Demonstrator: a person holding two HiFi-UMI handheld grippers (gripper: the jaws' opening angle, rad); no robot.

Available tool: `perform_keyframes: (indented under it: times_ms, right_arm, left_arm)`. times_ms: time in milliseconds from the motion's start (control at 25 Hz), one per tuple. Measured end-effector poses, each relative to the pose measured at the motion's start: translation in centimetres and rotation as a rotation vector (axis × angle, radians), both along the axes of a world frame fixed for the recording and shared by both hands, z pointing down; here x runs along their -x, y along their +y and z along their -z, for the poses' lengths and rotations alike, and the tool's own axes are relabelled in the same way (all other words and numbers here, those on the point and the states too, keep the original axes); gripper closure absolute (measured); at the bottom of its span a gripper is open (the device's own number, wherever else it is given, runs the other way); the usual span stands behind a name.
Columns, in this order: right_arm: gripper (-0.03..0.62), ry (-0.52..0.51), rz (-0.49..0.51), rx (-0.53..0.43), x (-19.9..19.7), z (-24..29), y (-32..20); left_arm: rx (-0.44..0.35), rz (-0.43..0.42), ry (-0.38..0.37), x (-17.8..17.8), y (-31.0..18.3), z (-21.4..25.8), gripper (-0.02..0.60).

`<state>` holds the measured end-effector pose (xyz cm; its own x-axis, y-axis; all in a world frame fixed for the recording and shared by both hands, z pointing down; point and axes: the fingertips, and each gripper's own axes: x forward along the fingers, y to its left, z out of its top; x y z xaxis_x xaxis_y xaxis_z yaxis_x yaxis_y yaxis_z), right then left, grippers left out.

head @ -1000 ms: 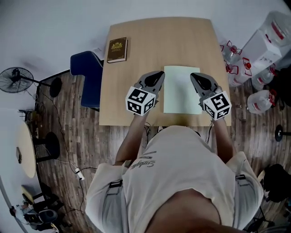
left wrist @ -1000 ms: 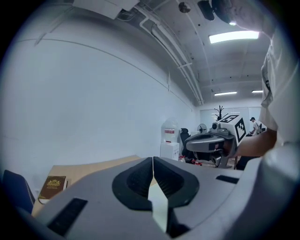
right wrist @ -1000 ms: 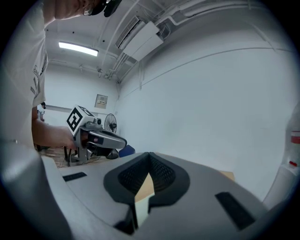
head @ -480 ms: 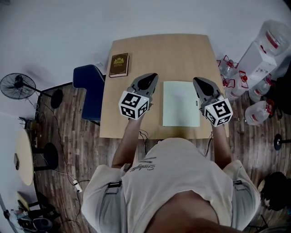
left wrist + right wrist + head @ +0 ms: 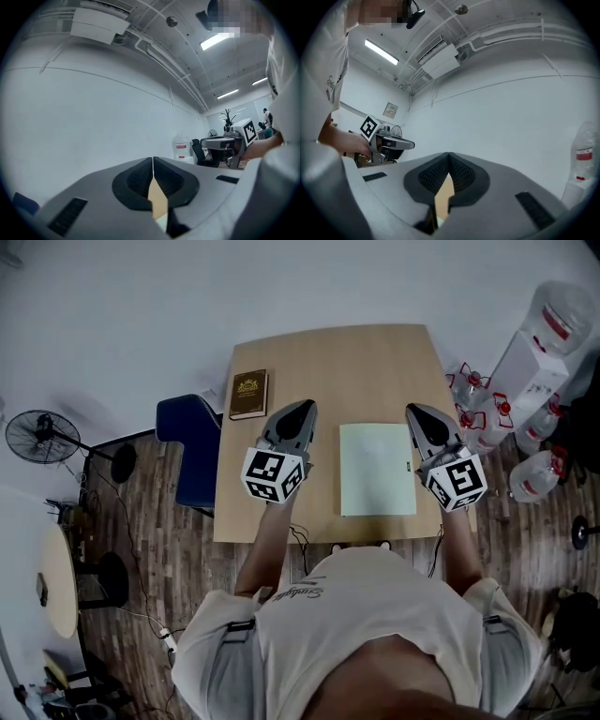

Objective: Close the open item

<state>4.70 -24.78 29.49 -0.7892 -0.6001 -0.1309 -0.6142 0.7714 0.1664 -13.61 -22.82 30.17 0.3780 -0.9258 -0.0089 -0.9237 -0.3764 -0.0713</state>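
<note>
Left hand-held gripper (image 5: 307, 407): jaws pressed together at the tips with nothing between them. It hangs over bare wood, well clear of the folder's left edge.
Right hand-held gripper (image 5: 413, 411): jaws likewise pressed together and empty. Its tip sits just beside the folder's far right corner.
Pale green folder (image 5: 377, 470): lies flat on the surface (image 5: 337, 357) near the person's edge, between the two hand-held grippers. Only one plain cover shows, and no leaf stands up.
Change from a second ago: the left hand-held gripper was then close against the folder's left edge. It has since drawn away to the left, leaving a strip of bare wood between them. The right one has kept its place by the right edge. The folder lies as flat as it did then, in the same spot on the surface.
Brown book (image 5: 248, 394): closed, at the far left corner, well apart from the folder.
Blue chair (image 5: 187, 442): against the surface's left side.
Water bottles (image 5: 483, 413): on the floor to the right.
</note>
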Motion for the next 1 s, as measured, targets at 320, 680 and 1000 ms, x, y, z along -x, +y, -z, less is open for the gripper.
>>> perform_keyframes:
  times_ms: [320, 680, 1000]
  right_arm:
    - [0.599, -0.020, 0.010, 0.060, 0.2, -1.3, 0.0]
    - [0.599, 0.020, 0.023, 0.071, 0.9, -2.6, 0.5]
    - [0.599, 0.030, 0.004, 0.078, 0.1, -3.3, 0.3]
  left_arm:
    - [0.019, 0.032, 0.026, 0.8, -0.1, -1.3, 0.566]
    - [0.014, 0.026, 0.021, 0.5, -0.2, -1.4, 0.566]
    - [0.043, 0.017, 0.021, 0.2, -0.5, -3.1, 0.566]
